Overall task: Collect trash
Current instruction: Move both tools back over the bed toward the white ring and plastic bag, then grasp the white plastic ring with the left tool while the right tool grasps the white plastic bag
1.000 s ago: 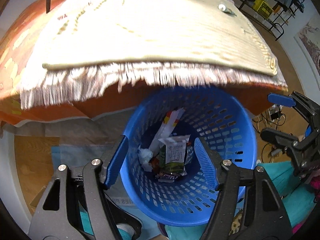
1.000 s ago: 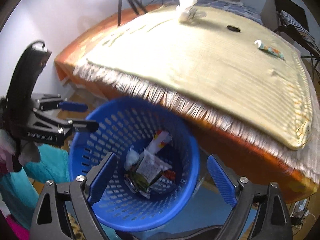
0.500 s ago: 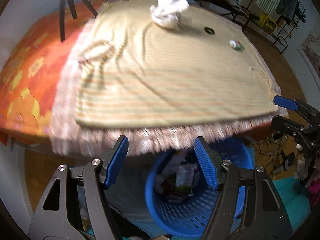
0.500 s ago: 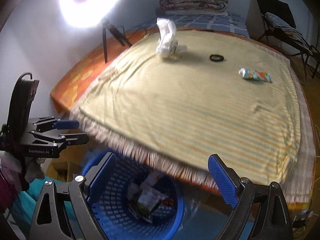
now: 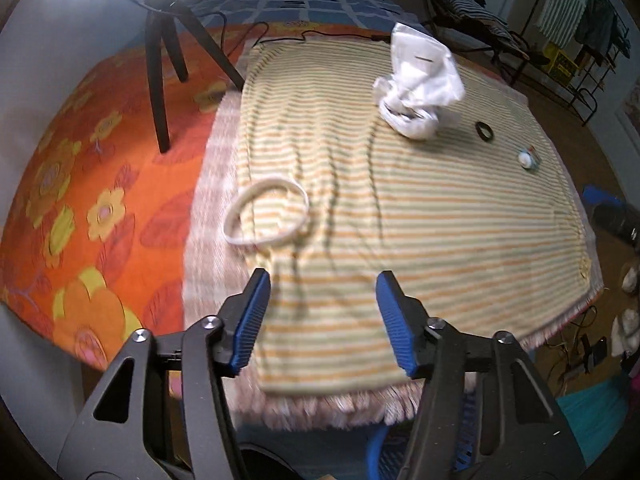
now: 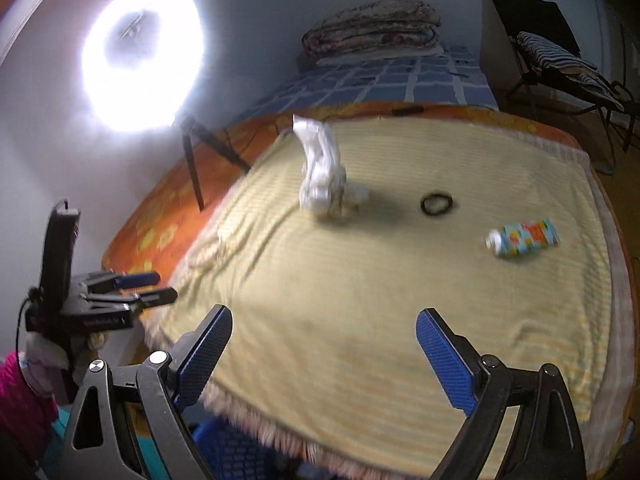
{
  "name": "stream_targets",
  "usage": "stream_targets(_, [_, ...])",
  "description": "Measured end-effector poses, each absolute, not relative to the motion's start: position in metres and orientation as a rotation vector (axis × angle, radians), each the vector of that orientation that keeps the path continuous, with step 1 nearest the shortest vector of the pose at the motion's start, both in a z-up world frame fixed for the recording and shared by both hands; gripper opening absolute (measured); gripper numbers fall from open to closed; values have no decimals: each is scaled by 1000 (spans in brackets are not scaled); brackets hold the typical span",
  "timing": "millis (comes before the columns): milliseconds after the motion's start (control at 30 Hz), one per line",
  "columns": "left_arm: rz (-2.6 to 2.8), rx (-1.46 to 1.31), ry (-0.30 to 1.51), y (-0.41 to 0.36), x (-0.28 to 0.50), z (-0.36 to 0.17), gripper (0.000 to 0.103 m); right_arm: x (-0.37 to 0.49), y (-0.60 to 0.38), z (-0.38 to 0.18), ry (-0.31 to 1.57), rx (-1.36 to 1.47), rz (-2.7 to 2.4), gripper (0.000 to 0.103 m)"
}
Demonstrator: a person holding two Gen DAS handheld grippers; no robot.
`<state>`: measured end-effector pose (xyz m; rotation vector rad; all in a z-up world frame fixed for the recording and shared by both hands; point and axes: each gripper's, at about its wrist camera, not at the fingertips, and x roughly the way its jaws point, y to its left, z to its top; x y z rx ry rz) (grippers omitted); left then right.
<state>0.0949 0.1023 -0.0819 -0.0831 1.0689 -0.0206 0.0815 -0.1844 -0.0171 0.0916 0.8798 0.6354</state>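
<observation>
Four bits left on striped blanket [image 5: 400,220]: white ring [image 5: 266,216], crumpled wrapper [image 5: 418,88], black ring [image 5: 485,131], tube [image 6: 524,238] | basket [image 5: 464,440] below its near edge | left gripper [image 5: 322,320] just narrowed, empty | right gripper [image 6: 324,352] wide, empty

Black left gripper with blue ribbed pads [image 5: 322,316] tilted steeply down, jaws just narrowing, nothing between; matching right gripper [image 6: 322,354] spread wide, empty.

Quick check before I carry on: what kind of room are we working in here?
Most likely a bedroom: a bed under a striped throw, folded blankets stacked at its head, and a clothes rack by the wall.
</observation>
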Motion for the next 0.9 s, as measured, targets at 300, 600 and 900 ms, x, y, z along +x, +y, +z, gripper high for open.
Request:
stream_targets(300, [-42, -44, 1092, 111, 125, -93, 44, 142, -135, -15, 845, 9, 632, 95])
stream_targets(600, [-38, -67, 1127, 121, 144, -113, 44, 196, -99, -35, 873, -11, 597, 95])
stream_targets(900, [-41, -31, 1143, 116, 155, -127, 14, 226, -72, -62, 911, -16, 568, 95])
